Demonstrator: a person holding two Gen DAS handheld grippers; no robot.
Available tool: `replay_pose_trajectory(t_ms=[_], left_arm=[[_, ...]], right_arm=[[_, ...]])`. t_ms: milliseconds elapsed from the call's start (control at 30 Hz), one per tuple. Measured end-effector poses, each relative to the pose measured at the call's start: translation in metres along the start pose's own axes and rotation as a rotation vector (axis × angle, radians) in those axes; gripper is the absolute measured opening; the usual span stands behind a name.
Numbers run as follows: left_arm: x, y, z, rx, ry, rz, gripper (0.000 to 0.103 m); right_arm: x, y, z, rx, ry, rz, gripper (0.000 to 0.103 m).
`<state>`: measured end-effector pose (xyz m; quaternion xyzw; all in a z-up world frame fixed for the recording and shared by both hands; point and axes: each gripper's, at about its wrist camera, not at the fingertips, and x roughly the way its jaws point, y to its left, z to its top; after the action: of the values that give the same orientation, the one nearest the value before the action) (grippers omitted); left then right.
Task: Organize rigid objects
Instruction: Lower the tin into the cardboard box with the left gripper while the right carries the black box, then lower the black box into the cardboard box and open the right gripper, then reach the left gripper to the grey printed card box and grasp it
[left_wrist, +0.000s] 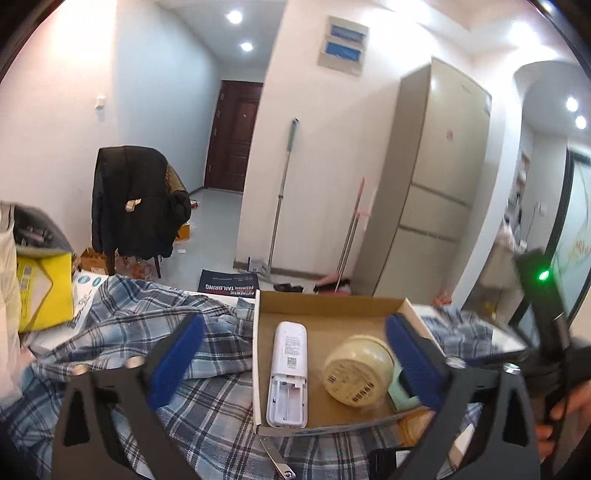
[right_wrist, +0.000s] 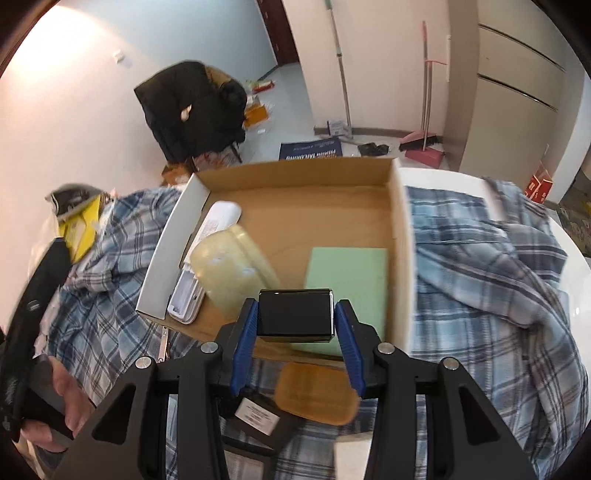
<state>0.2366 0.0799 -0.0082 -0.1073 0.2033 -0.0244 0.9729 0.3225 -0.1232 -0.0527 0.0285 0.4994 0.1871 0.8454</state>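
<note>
The room is bright. Round ceiling lights (left_wrist: 235, 16) shine at the top of the left wrist view and make white glare. In the right wrist view, a big glow fills the upper left. Both pictures bend at the edges, with dark round corners. The cream jar (right_wrist: 236, 269) and the cardboard box (right_wrist: 400, 254) at the middle right look smeared and blurry.

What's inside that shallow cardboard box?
A white remote control with its battery bay open, a round cream jar, and a flat pale-green card. The jar and the held black box cover parts of the floor.
</note>
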Motion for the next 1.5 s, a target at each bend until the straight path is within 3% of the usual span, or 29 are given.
replay_pose_trajectory(t_ms=[133, 500, 600, 767, 833, 1033, 1267, 1500], left_arm=[[0.006, 0.005, -0.003, 0.025, 0.033, -0.037, 0.103], [0.000, 0.006, -0.004, -0.003, 0.010, -0.037, 0.103], [-0.001, 0.011, -0.003, -0.024, 0.011, -0.023, 0.103], [-0.011, 0.009, 0.003, -0.029, 0.007, -0.002, 0.103], [-0.015, 0.000, 0.008, -0.003, 0.037, 0.043, 0.103], [-0.046, -0.020, 0.018, 0.017, 0.039, -0.023, 0.103], [-0.085, -0.034, 0.022, -0.004, 0.038, -0.076, 0.103], [-0.106, -0.046, 0.007, 0.076, 0.052, -0.041, 0.103]], right_arm=[[0.014, 0.007, 0.003, 0.005, 0.033, -0.014, 0.041], [0.037, 0.042, 0.003, -0.052, 0.069, -0.010, 0.041], [0.033, 0.044, 0.002, -0.050, 0.063, 0.003, 0.058], [0.001, 0.036, 0.001, -0.051, 0.006, 0.011, 0.060], [-0.016, 0.032, -0.001, -0.065, -0.029, -0.013, 0.062], [-0.069, 0.014, -0.014, -0.063, -0.124, -0.032, 0.066], [-0.096, 0.000, -0.031, 0.001, -0.183, -0.016, 0.067], [-0.134, -0.001, -0.057, -0.062, -0.274, -0.038, 0.067]])
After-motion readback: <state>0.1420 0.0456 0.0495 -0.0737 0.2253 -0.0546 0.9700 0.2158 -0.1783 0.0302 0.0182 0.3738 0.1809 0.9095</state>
